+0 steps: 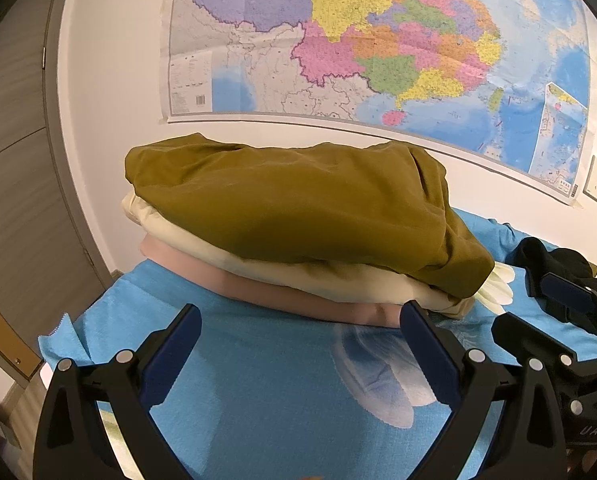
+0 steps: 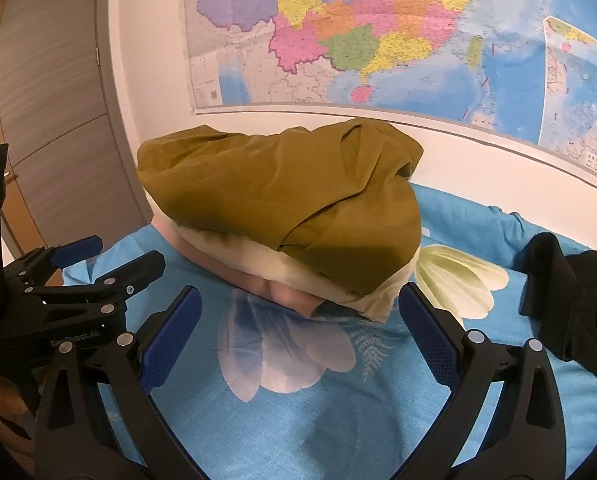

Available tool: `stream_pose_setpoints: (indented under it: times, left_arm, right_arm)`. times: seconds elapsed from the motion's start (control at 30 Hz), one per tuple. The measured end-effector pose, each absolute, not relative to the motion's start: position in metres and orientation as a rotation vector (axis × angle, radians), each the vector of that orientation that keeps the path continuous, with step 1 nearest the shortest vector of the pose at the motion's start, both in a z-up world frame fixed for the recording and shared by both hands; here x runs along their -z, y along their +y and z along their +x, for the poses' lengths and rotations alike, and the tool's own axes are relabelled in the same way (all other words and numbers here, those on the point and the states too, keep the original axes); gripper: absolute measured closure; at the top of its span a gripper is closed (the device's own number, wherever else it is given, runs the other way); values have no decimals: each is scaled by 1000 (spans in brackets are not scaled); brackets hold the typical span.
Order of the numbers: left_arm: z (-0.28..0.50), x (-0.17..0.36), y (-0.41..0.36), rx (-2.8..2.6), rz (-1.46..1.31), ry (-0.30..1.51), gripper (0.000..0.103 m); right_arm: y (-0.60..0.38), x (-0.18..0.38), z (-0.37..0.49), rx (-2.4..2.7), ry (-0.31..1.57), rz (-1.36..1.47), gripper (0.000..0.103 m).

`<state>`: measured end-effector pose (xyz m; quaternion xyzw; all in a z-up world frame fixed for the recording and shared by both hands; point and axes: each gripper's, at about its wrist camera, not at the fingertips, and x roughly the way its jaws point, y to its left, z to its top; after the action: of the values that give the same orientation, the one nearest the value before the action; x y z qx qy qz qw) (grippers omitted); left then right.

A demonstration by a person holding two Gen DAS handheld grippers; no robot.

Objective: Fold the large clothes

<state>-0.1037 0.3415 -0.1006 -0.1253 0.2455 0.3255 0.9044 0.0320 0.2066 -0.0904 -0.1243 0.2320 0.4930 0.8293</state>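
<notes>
Fingers [image 1: 424, 344] spread above blue floral bedsheet [image 1: 266, 392], map [image 1: 378, 40] behind

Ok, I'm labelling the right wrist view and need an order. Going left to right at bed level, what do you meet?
Left gripper → stack of folded clothes, olive garment on top → pale yellow flower print on the blue sheet → black garment at the right edge.

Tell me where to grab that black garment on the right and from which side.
Take the black garment at its near-left edge, the raised flap closest to the folded stack. It lies crumpled and unfolded on the blue sheet, so that lifted edge offers a pinchable fold. Come in from the left with the open right gripper.
</notes>
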Motion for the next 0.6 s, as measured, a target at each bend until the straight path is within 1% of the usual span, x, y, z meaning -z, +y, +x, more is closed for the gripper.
stream_pose_setpoints:
  times: [0.6]
  left_arm:
    - [-104,100,339,-674,-250,512,7]
  right_arm:
    - [206,90,31,-1052,487,-268,6]
